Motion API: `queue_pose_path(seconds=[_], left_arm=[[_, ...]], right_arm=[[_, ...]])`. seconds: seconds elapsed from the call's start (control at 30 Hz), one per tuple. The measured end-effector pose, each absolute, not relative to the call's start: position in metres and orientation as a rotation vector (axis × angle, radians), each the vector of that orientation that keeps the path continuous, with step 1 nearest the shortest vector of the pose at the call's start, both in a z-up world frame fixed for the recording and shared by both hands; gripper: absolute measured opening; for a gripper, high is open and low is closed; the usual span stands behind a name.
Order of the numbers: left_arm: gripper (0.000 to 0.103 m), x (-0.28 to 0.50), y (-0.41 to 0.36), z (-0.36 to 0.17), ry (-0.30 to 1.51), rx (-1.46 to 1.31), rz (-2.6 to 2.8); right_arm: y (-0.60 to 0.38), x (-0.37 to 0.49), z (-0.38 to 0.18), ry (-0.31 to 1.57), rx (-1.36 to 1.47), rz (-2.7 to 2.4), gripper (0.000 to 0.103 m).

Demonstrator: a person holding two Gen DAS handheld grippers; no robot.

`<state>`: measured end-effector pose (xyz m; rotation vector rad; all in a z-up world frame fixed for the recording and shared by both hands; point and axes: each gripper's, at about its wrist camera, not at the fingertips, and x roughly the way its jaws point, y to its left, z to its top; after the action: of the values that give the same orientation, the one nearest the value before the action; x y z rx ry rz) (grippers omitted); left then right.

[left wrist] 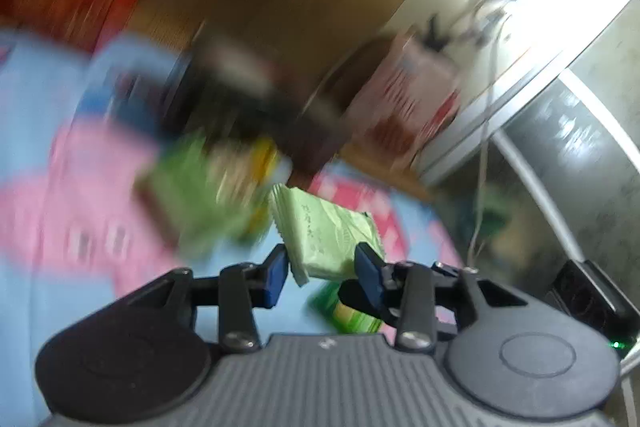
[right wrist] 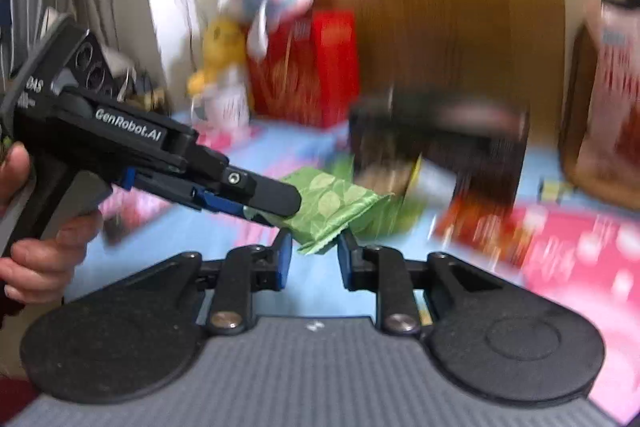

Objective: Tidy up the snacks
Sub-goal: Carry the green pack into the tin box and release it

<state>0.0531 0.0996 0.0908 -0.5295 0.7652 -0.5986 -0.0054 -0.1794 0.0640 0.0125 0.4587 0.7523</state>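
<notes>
Blurred blue-and-pink cloth (left wrist: pixel 24 267) below: your left gripper (left wrist: pixel 322 267) pinches the green packet (left wrist: pixel 326 231); right gripper (right wrist: pixel 311 259) gapes empty; swinging may shake it loose.

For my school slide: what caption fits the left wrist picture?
Left claw grips a light green snack packet above the blue cloth.

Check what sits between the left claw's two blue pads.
A pale green snack packet sits between the left claw pads, clearest in the left wrist view; the right wrist view shows it gripped.
</notes>
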Motion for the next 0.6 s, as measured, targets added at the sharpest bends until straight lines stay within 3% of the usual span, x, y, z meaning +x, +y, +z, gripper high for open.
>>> queue_pose_path(seconds=[0.17,0.27,0.53,0.6], left_arm=[[0.038,0.109,0.085,0.187,0.574,-0.404,-0.592],[0.042,0.151,0.075,0.204,0.545,-0.366,-0.581],[0.043,0.233,0.065,0.098,0.775,-0.402,-0.499],[0.049,0.238,0.064,0.084,0.797,-0.397,-0.476]], right_arm=[[-0.191,0.051,0.154,0.324,0.038,0.728,0.027],[-0.19,0.09,0.182,0.285,0.029,0.683,0.027],[-0.177,0.182,0.093,0.523,0.082,0.618,0.029],[-0.174,0.189,0.08,0.552,0.078,0.608,0.031]])
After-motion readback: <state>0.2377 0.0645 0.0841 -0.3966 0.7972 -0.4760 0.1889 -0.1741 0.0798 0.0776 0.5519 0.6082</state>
